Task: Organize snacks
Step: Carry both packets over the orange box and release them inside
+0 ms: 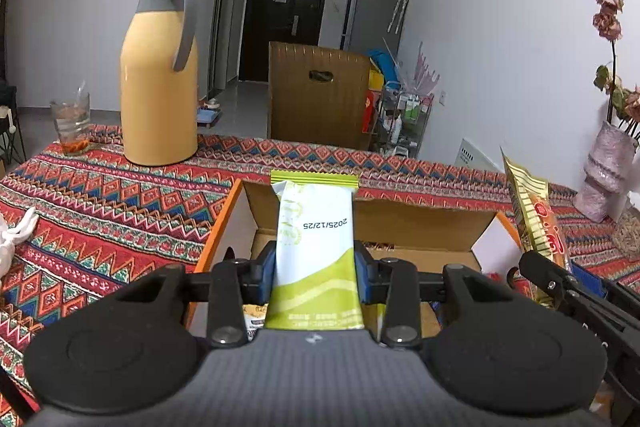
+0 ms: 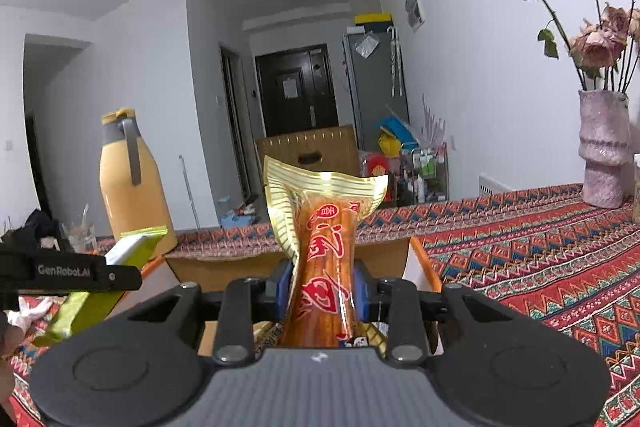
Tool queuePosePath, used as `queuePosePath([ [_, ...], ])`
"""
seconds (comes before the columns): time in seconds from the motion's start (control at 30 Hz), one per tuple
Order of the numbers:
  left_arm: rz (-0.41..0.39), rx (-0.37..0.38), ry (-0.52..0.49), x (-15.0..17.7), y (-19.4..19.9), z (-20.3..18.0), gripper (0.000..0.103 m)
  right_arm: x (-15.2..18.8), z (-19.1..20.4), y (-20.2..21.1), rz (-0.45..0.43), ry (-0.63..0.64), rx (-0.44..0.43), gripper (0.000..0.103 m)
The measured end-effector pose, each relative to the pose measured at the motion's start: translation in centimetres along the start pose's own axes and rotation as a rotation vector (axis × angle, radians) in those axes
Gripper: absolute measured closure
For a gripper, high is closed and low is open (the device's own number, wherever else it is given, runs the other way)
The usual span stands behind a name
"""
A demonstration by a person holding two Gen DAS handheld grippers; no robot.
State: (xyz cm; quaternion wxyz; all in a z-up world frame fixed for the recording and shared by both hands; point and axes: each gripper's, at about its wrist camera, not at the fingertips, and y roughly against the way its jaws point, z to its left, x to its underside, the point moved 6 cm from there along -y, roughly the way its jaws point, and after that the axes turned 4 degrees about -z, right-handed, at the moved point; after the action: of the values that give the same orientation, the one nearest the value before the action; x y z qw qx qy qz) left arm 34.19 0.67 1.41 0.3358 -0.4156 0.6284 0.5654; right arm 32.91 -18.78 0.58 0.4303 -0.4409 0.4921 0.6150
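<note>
Left gripper (image 1: 318, 267) is clamped on a green-white packet (image 1: 314, 251), blue pads pressing both long edges. Packet stands upright, crimped top edge above the box's far flap, lower end hidden behind the gripper body.

Right gripper (image 2: 322, 285) is clamped on a gold sausage pack (image 2: 324, 255), pads squeezing it at the waist; the flared gold top fans out above the jaws.

Both snacks hang over the open box (image 1: 420, 227). Orange-rimmed side flaps splay left and right, far flap stands up as a wall. More packets lie inside, mostly hidden.

The grippers sit side by side, near each other: in the left view the right gripper enters at the right edge over the box's right flap; in the right view the left gripper comes in from the left edge.

Room on the tabletop (image 1: 120, 211):
- thermos (image 1: 160, 75) and glass (image 1: 72, 125) stand near the far-left edge, well apart from the box
- vase (image 2: 604, 151) with dried roses at far right by the wall, well apart
- patterned cloth between box and vase is bare
- white glove (image 1: 14, 231) lies at the left edge

Beyond the far edge stands a cardboard carton (image 1: 316, 95).
</note>
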Motion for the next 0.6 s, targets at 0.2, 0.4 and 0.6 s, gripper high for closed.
queuePosePath([
  [0.2, 0.017, -0.002, 0.021, 0.3, -0.6, 0.7, 0.065, 0.9, 0.8, -0.5, 0.033, 0.032, 0.001, 0.073],
  [0.4, 0.004, 0.009, 0.016, 0.6, -0.3, 0.6, 0.06, 1.3, 0.6, -0.7, 0.064, 0.026, 0.016, 0.06],
  [0.6, -0.046, -0.023, 0.037, 0.4, 0.6, 0.9, 0.01, 1.3, 0.1, 0.1, 0.061, 0.014, 0.025, 0.027],
])
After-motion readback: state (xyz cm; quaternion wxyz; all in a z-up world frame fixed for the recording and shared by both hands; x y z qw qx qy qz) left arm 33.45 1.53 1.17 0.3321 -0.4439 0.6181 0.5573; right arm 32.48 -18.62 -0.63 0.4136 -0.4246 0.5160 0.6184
